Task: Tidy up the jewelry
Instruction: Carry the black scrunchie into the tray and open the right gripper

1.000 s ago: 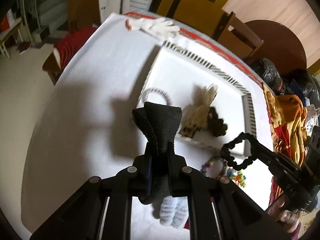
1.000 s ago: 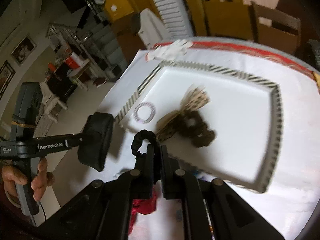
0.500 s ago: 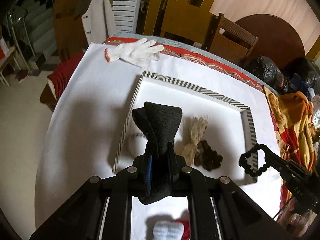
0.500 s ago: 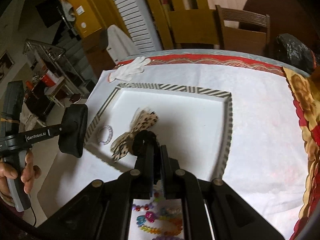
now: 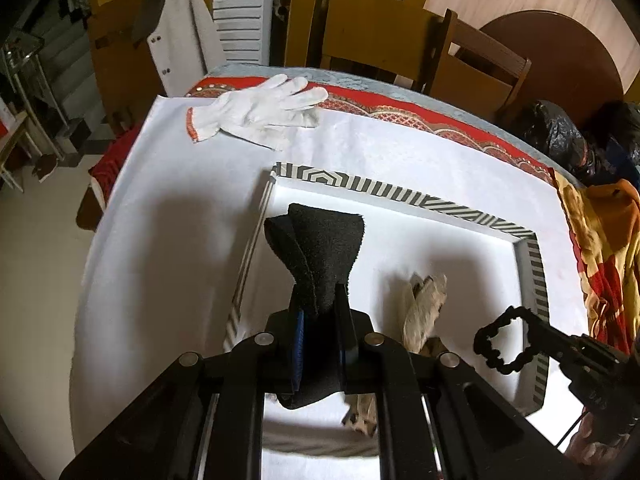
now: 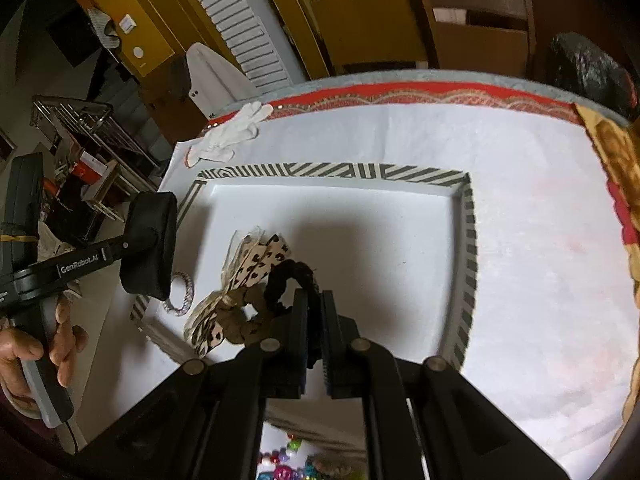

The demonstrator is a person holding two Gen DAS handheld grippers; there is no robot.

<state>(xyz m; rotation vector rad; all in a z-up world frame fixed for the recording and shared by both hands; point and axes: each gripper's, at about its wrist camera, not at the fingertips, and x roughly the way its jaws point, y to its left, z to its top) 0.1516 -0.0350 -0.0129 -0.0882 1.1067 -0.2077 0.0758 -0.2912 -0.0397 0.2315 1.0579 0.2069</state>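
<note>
My left tongs [image 5: 318, 300] grip a black velvet pad [image 5: 320, 248] over the striped tray [image 5: 400, 194] on the worktop [image 5: 168, 216], while my right tongs [image 6: 314, 300], at three o'clock, clench a black scrunchie [image 6: 290, 276].

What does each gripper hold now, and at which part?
The left gripper pinches a black fabric band at its lower part. The right gripper pinches a black scrunchie at the near side of its ring.

Black scrunchie [image 6: 294, 276] — leopard-print bow [image 6: 256, 268]
</note>
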